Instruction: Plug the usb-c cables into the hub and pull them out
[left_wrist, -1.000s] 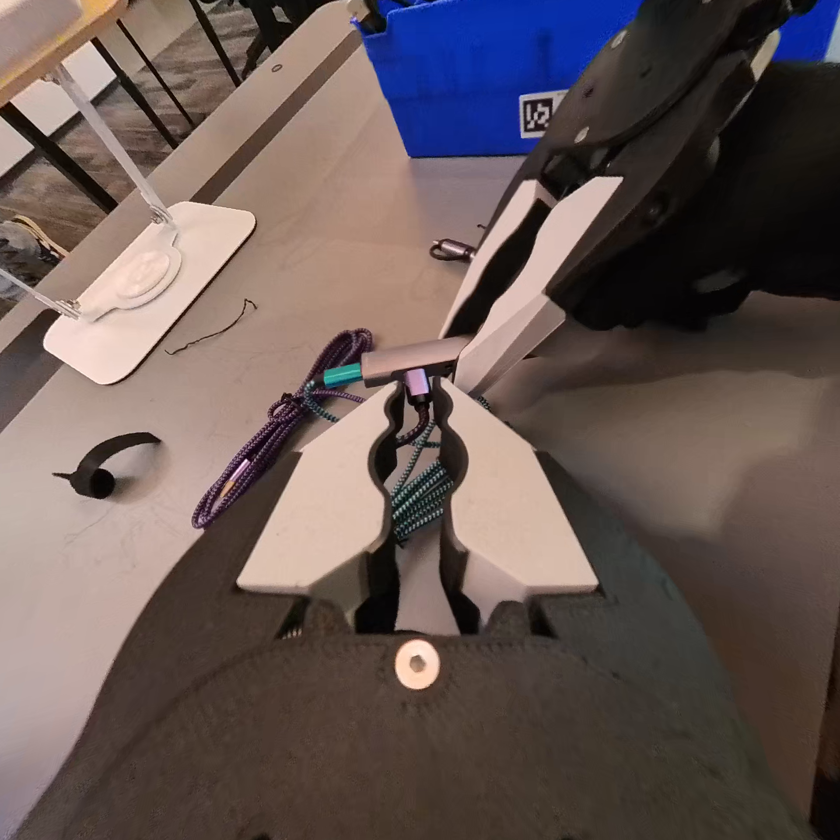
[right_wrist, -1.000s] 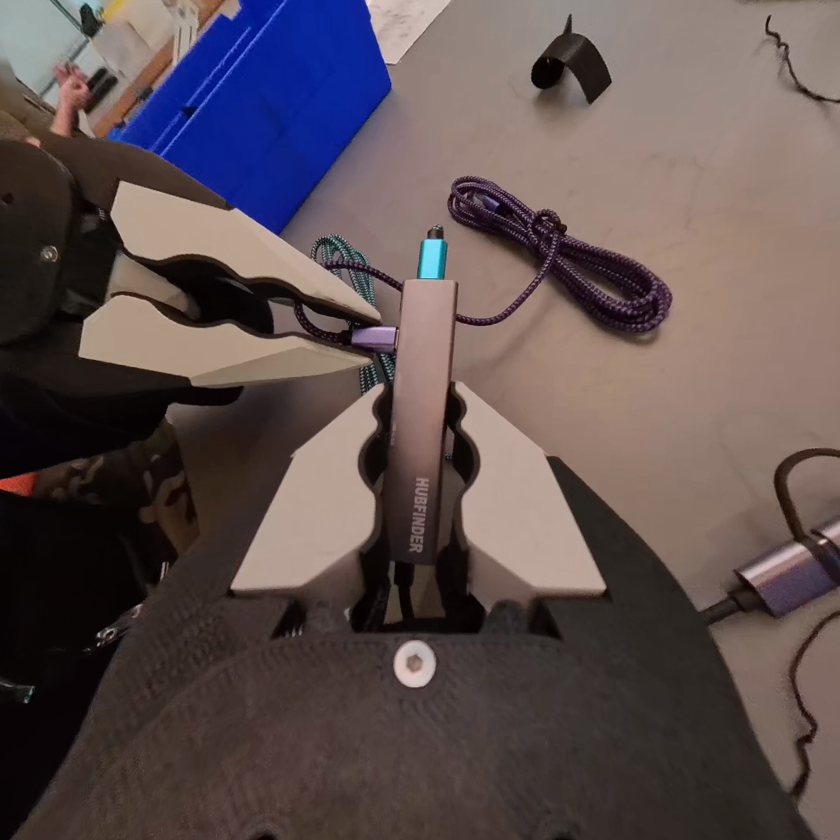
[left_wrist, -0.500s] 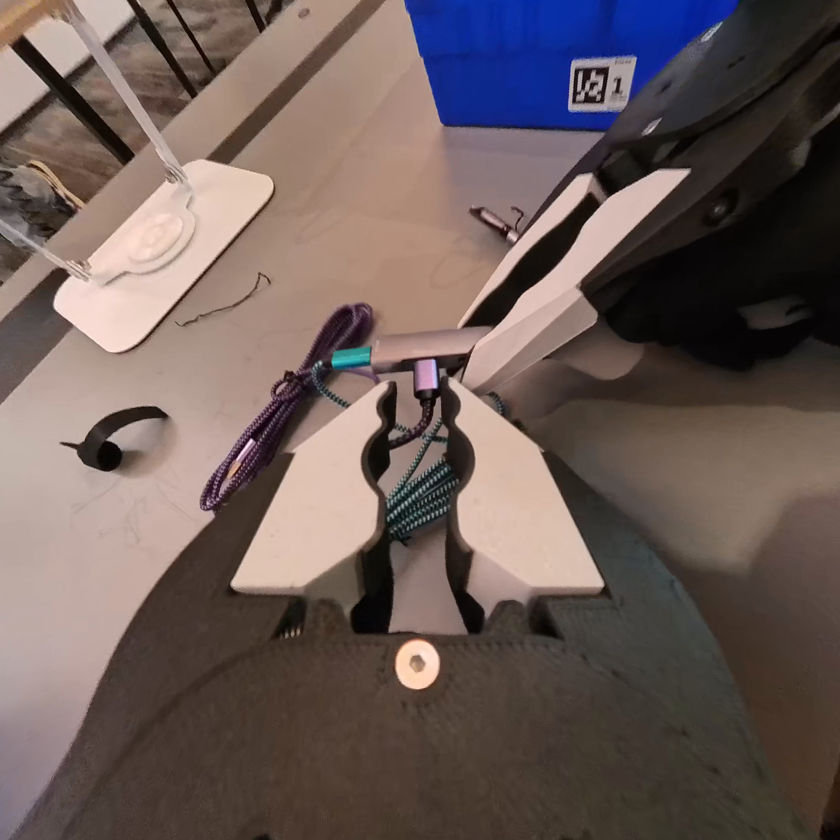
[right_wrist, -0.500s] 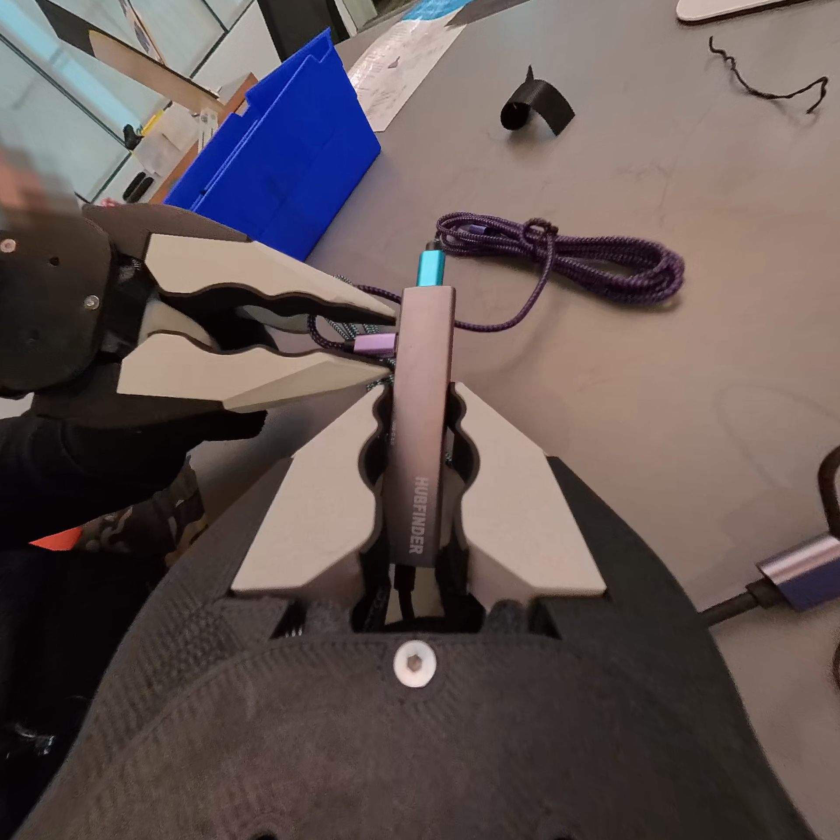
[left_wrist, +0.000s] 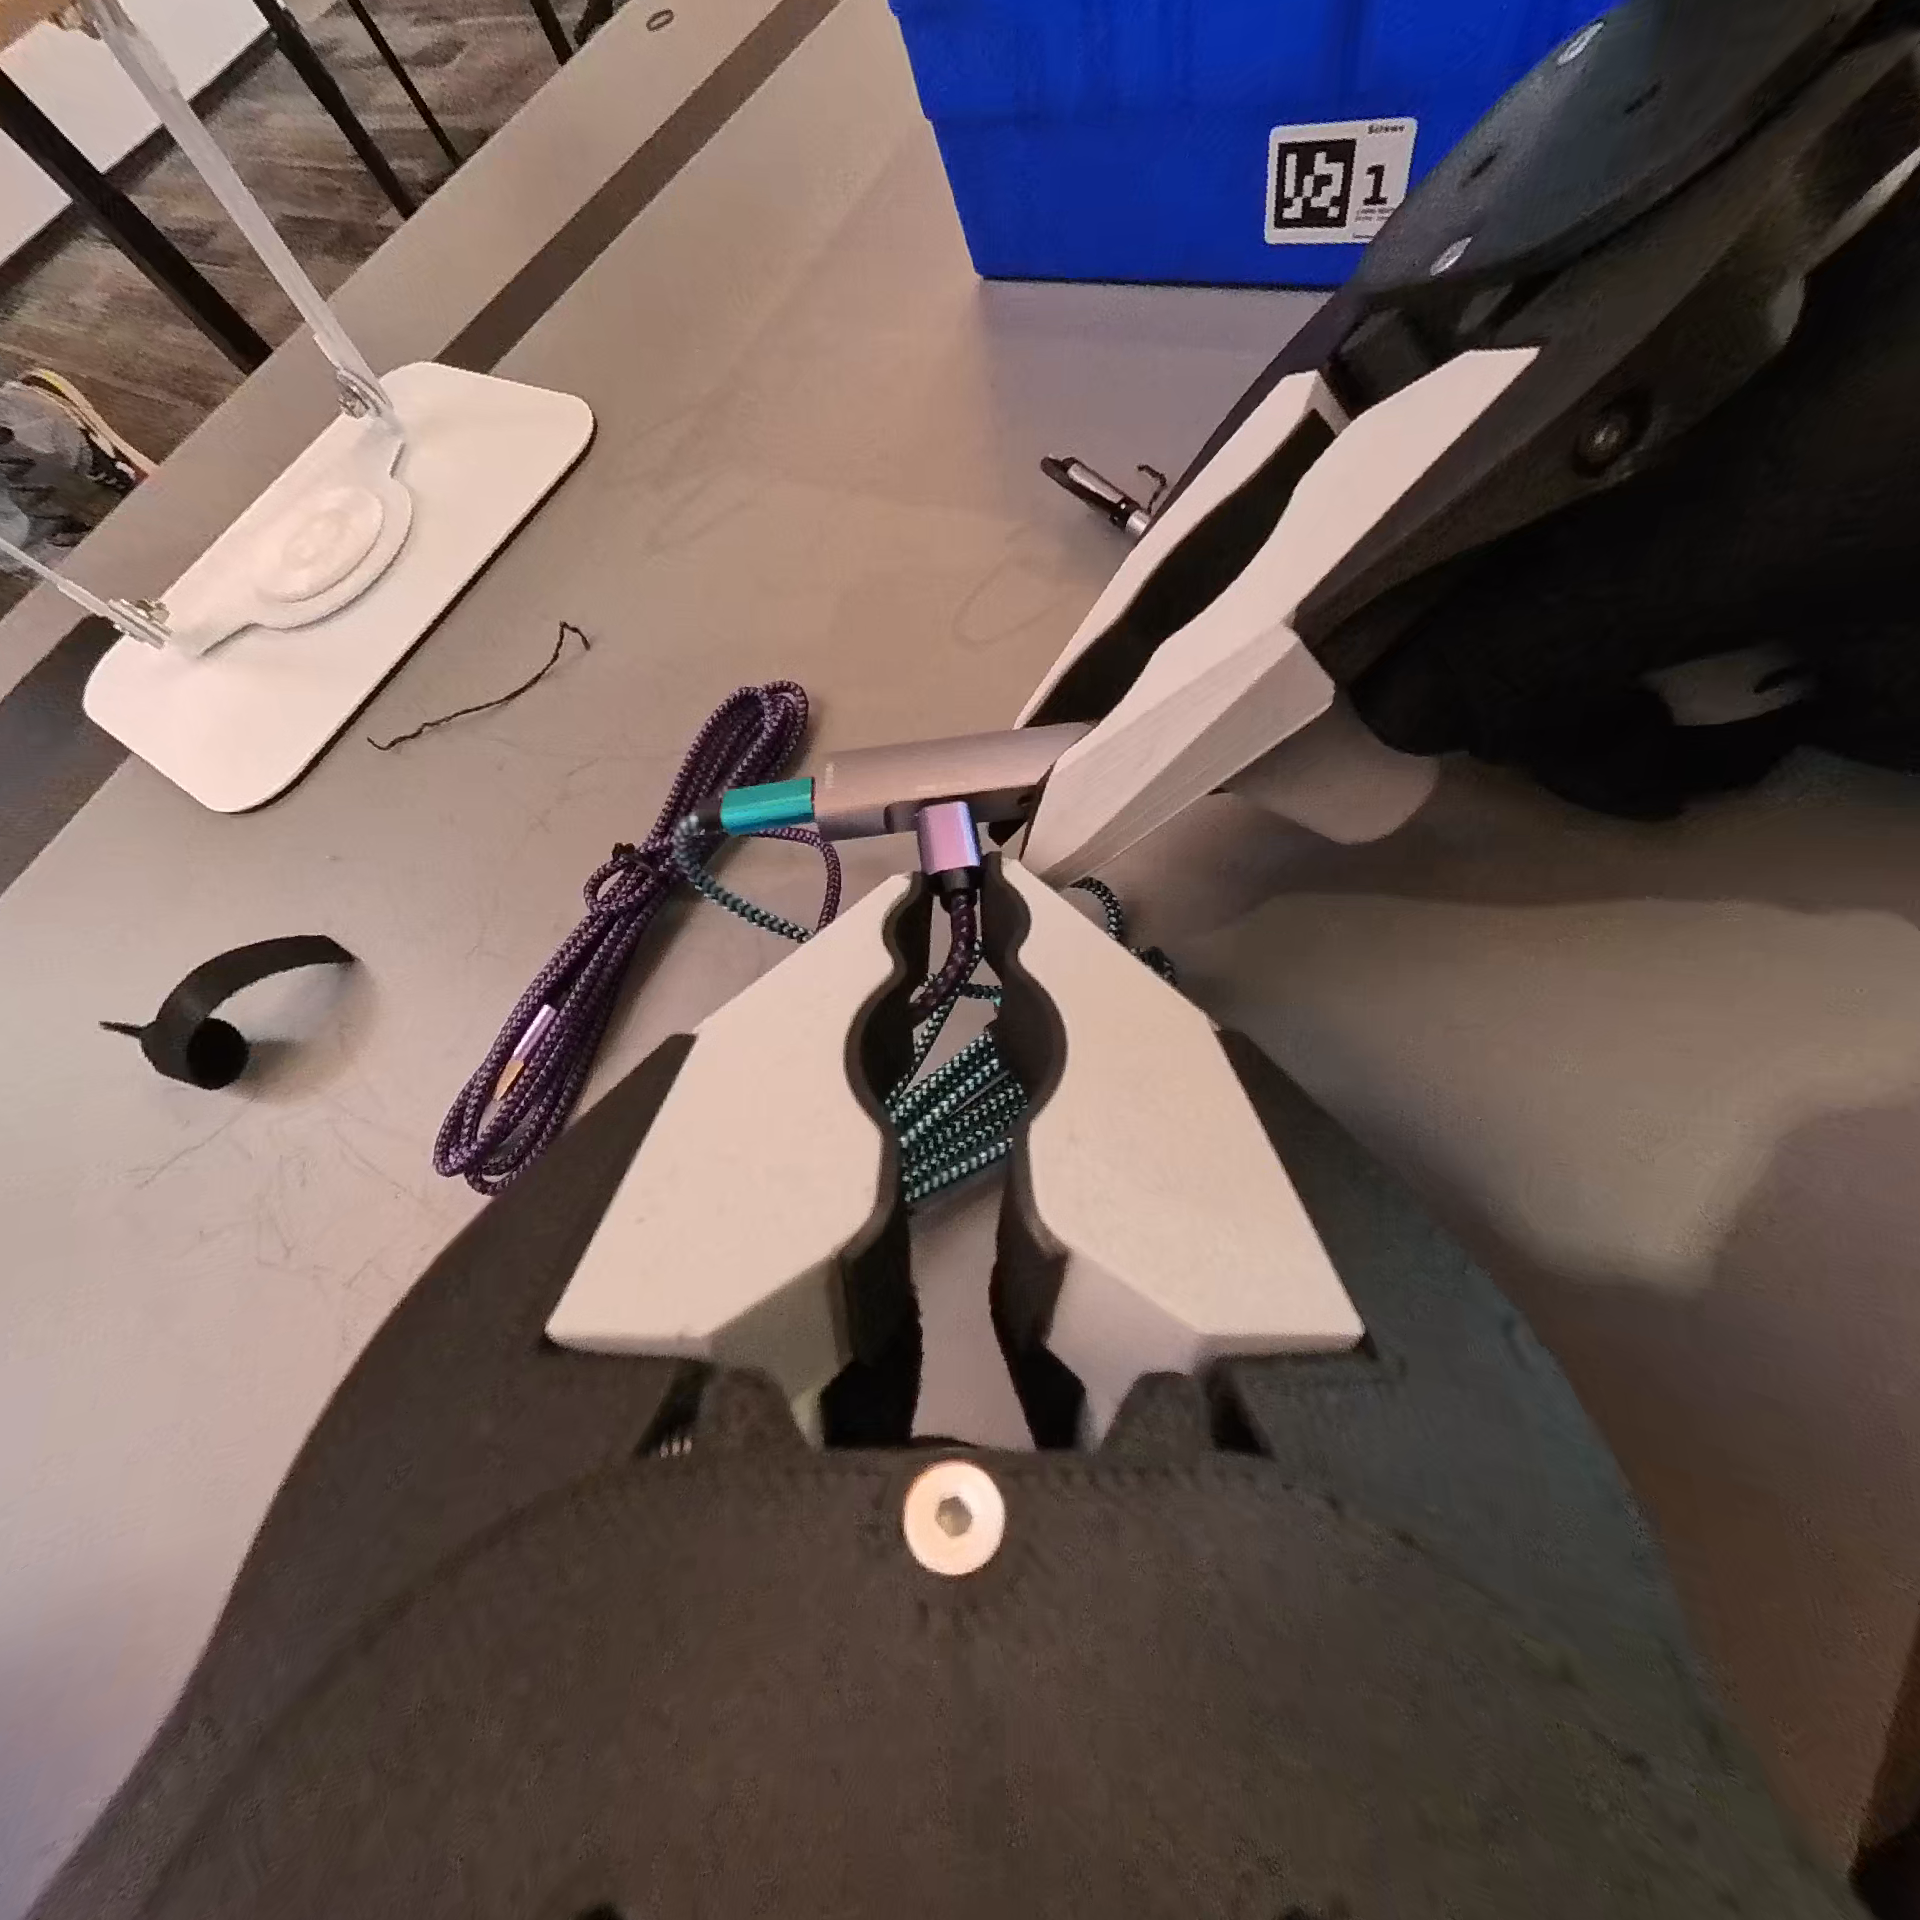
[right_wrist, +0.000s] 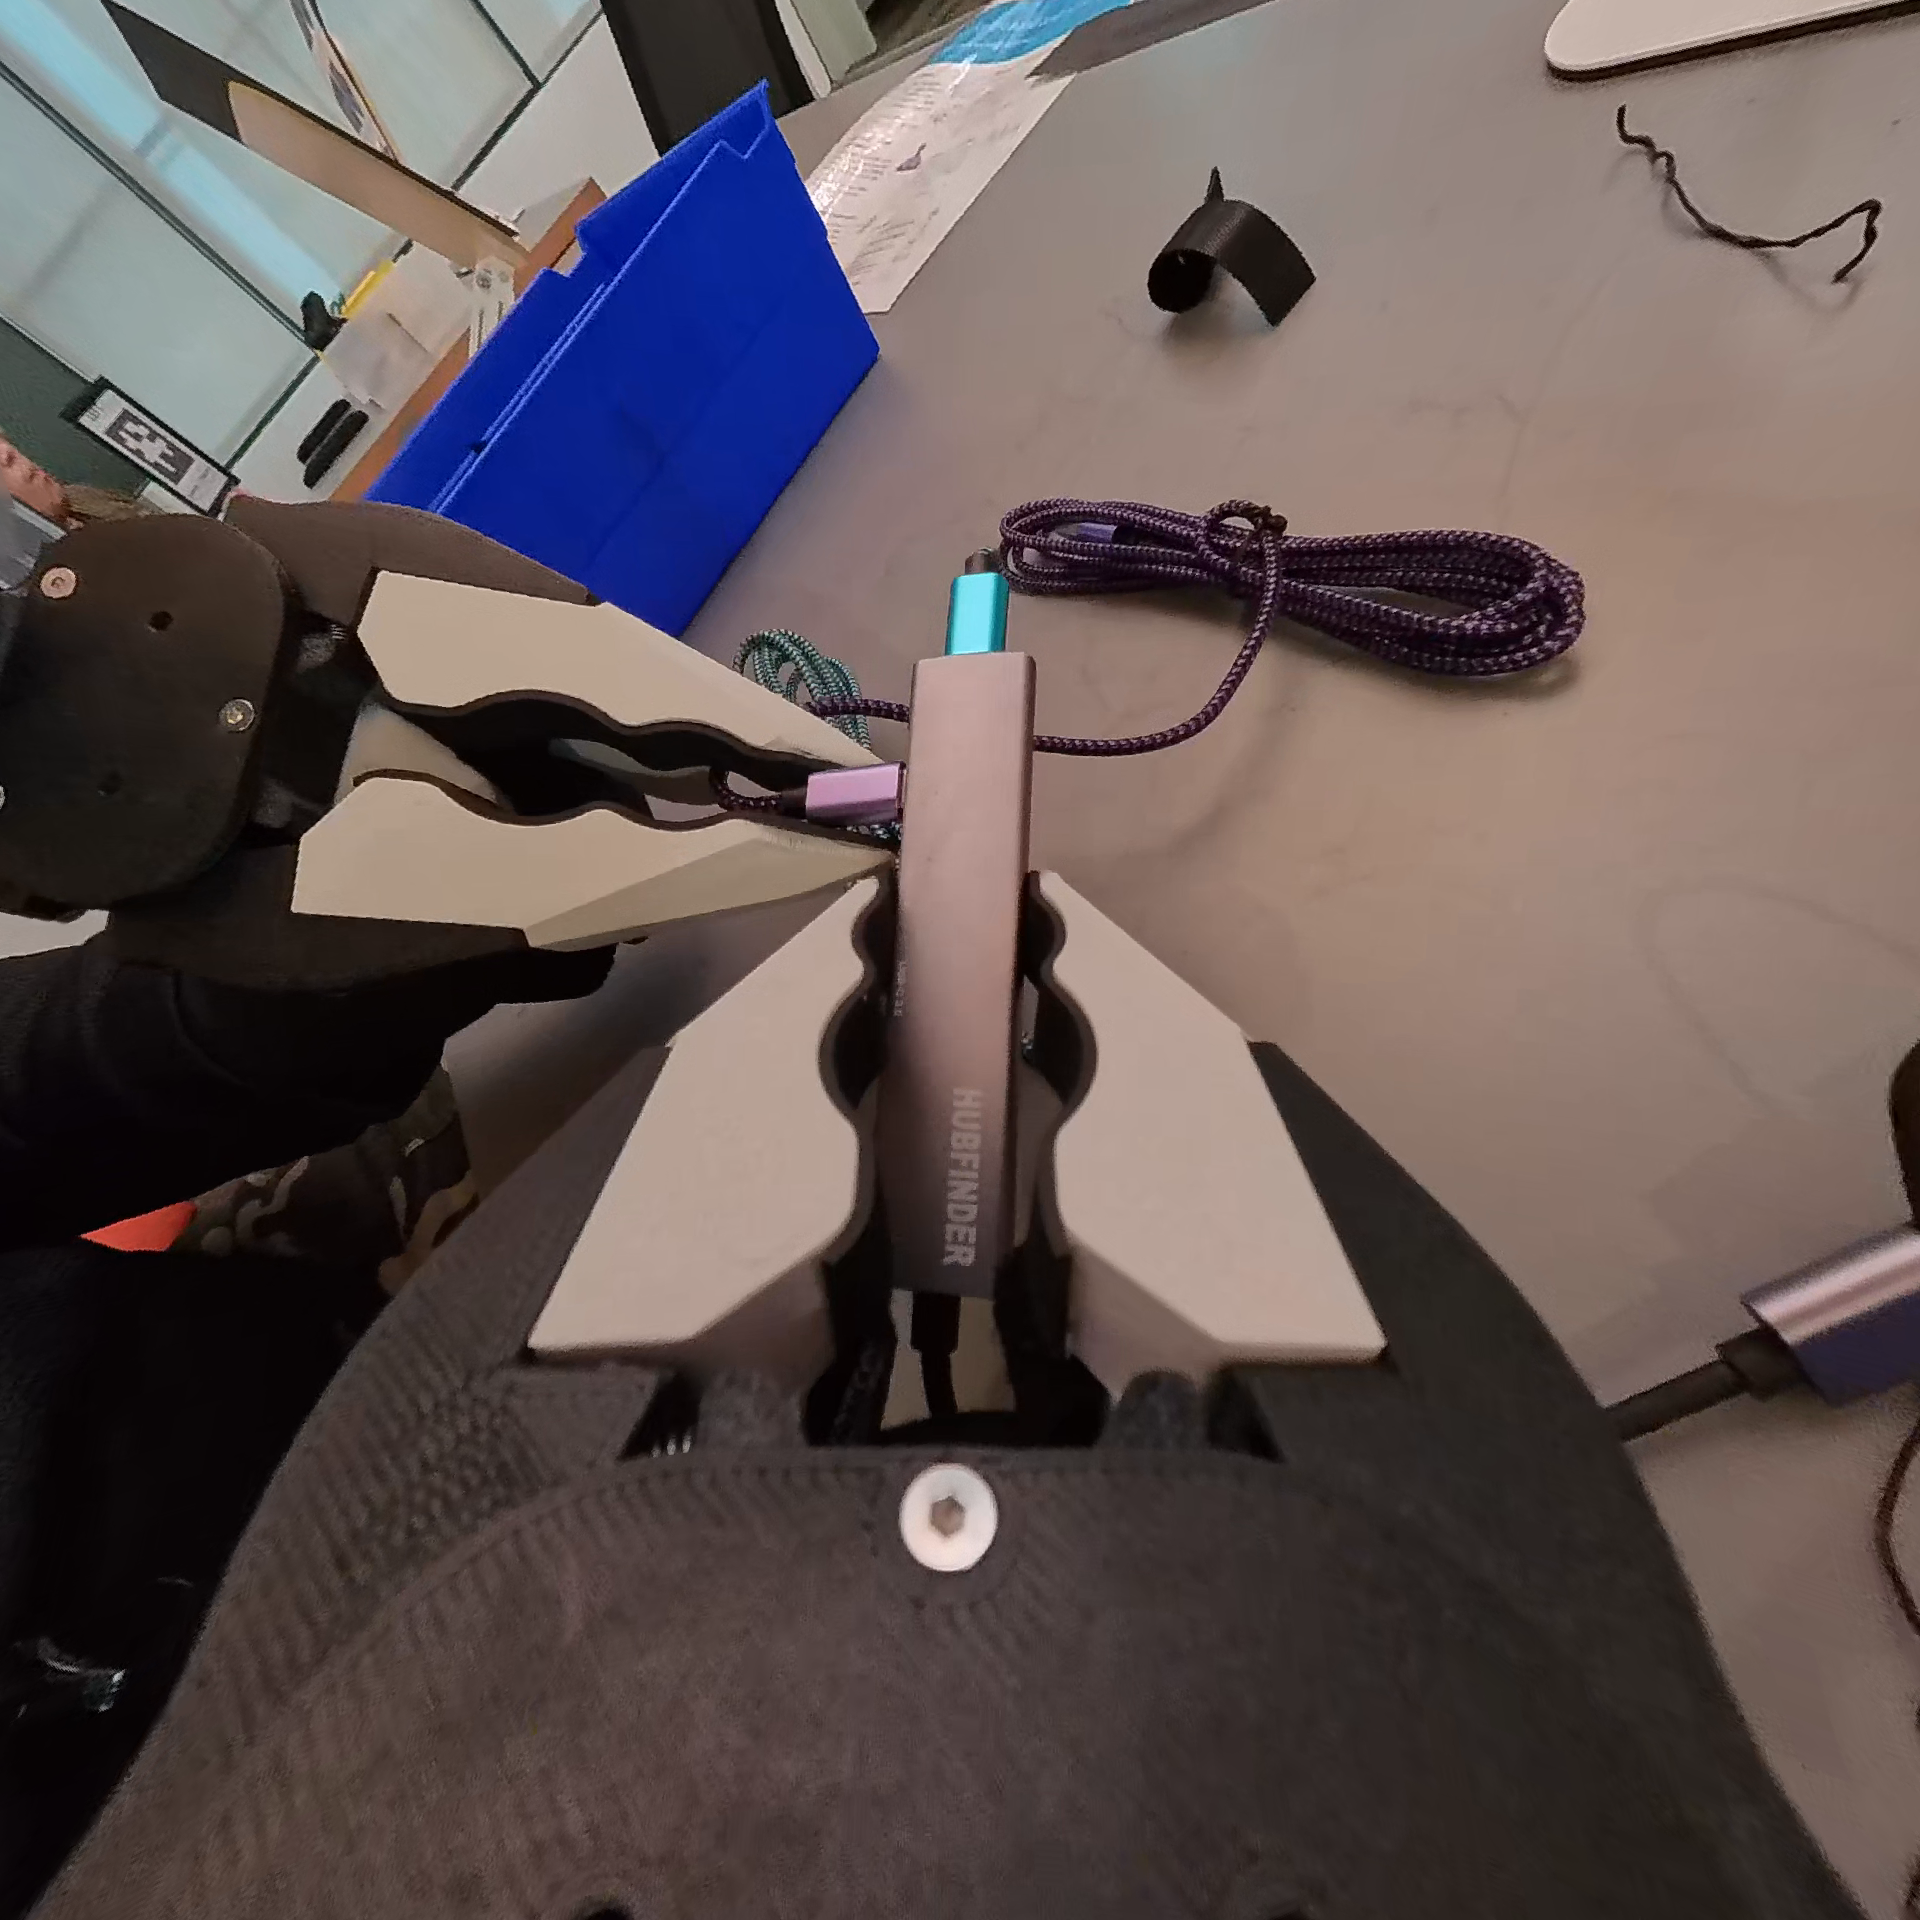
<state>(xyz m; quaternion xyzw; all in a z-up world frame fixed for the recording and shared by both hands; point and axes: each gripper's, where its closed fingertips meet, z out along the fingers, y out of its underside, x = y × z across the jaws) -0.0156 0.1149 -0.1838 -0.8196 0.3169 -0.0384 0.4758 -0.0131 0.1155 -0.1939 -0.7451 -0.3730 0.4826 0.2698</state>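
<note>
My right gripper (right_wrist: 961, 883) is shut on the grey usb-c hub (right_wrist: 966, 935) and holds it above the table; it enters the left wrist view from the right (left_wrist: 1049, 790). A teal plug (right_wrist: 977, 613) sits in the hub's far end. A purple plug (left_wrist: 945, 836) sits in the hub's side port. My left gripper (left_wrist: 951, 888) is shut on the purple plug's rear and cable; it also shows in the right wrist view (right_wrist: 883, 805). The purple cable coil (right_wrist: 1351, 603) and the teal cable coil (left_wrist: 956, 1122) lie on the table.
A blue bin (left_wrist: 1143, 135) stands behind the hub. A white stand base (left_wrist: 343, 582) is at the far left. A black strap loop (left_wrist: 208, 1029) and a black thread (left_wrist: 488, 696) lie on the table. Another grey adapter with a black cable (right_wrist: 1829, 1330) lies at the right.
Both grippers and the hub have shifted together slightly towards the blue bin. The purple plug stays in the hub's side port, the teal plug in its end. Both grips are unchanged.
</note>
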